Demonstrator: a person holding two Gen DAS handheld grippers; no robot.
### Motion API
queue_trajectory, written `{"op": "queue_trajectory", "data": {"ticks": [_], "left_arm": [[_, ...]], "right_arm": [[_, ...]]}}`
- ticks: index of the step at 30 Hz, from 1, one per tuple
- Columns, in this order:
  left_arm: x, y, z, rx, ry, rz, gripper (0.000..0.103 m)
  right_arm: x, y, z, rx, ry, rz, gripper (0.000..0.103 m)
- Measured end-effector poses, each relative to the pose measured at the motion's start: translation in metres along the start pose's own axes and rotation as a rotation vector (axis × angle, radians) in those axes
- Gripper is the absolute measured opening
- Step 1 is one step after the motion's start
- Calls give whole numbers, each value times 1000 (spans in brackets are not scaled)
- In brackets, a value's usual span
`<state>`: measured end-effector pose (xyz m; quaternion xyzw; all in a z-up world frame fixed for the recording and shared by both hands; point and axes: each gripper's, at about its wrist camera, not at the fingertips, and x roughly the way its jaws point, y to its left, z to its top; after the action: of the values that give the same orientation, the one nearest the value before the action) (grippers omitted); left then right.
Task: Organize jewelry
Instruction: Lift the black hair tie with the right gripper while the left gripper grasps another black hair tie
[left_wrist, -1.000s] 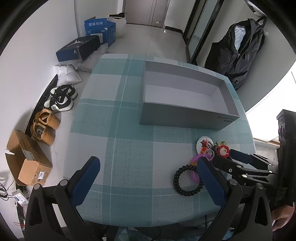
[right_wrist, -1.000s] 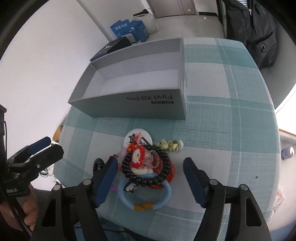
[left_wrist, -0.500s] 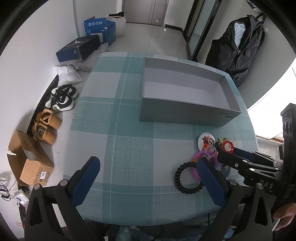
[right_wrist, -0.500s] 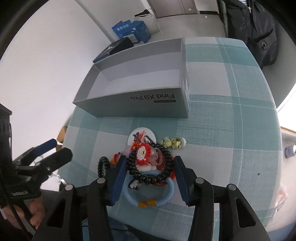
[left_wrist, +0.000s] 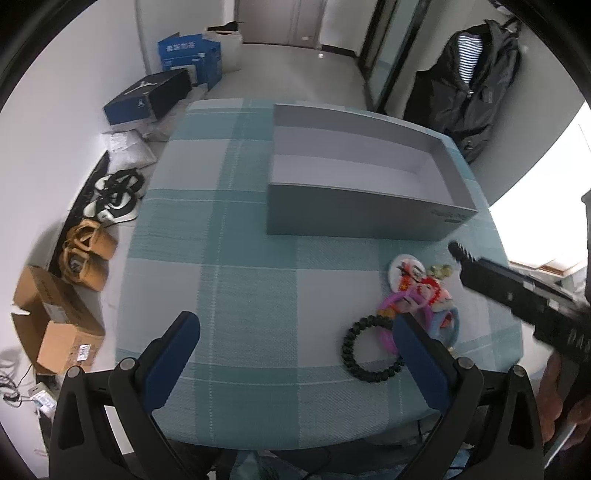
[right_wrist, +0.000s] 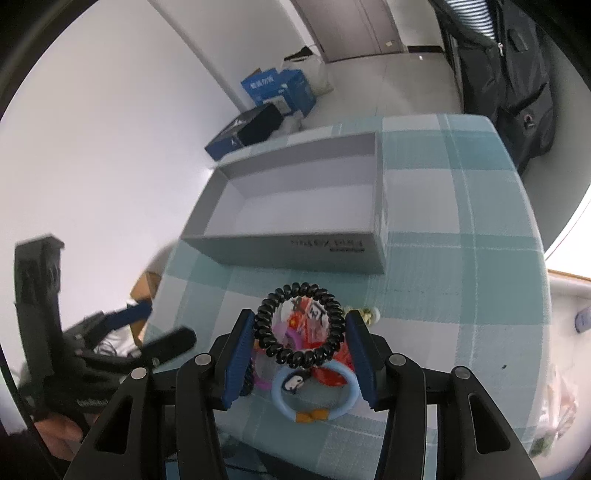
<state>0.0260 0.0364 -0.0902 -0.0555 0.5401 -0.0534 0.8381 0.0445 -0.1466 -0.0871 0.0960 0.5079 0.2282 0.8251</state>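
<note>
The right gripper (right_wrist: 300, 339) squeezes a black coiled hair tie (right_wrist: 300, 325) above a pile of colourful rings (right_wrist: 317, 391). The left gripper (left_wrist: 295, 354) stands wide, holding nothing. Farther off sits an open grey cardboard box (right_wrist: 295, 251).

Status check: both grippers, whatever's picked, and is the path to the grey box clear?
Right gripper shut on black coil bracelet, lifted off the pile. Left gripper open, empty, above the tablecloth. Grey box empty; nothing in between.
</note>
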Motion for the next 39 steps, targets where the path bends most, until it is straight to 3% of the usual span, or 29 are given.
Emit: {"op": "queue_trajectory", "data": {"ticks": [6, 18, 22, 24, 26, 30, 32, 39], "left_arm": [[7, -10, -13, 62, 35, -59, 102], [36, -20, -15, 150, 122, -24, 102], [36, -21, -15, 180, 109, -8, 102], [35, -20, -14, 193, 95, -8, 97], [33, -26, -15, 216, 83, -6, 81], [30, -30, -15, 257, 69, 8, 62], [28, -31, -16, 258, 64, -3, 45], [26, -19, -11, 211, 78, -55, 38]], "right_arm": [[-16, -10, 9, 28, -54, 4, 48], [-30, -14, 7, 30, -81, 23, 48], [-34, -16, 7, 34, -88, 30, 48], [-35, -16, 6, 34, -90, 33, 49], [-35, -17, 6, 36, -91, 34, 49], [-36, -16, 6, 36, -93, 36, 49], [-36, -16, 7, 37, -93, 38, 49], [-37, -15, 7, 36, -96, 37, 49]]}}
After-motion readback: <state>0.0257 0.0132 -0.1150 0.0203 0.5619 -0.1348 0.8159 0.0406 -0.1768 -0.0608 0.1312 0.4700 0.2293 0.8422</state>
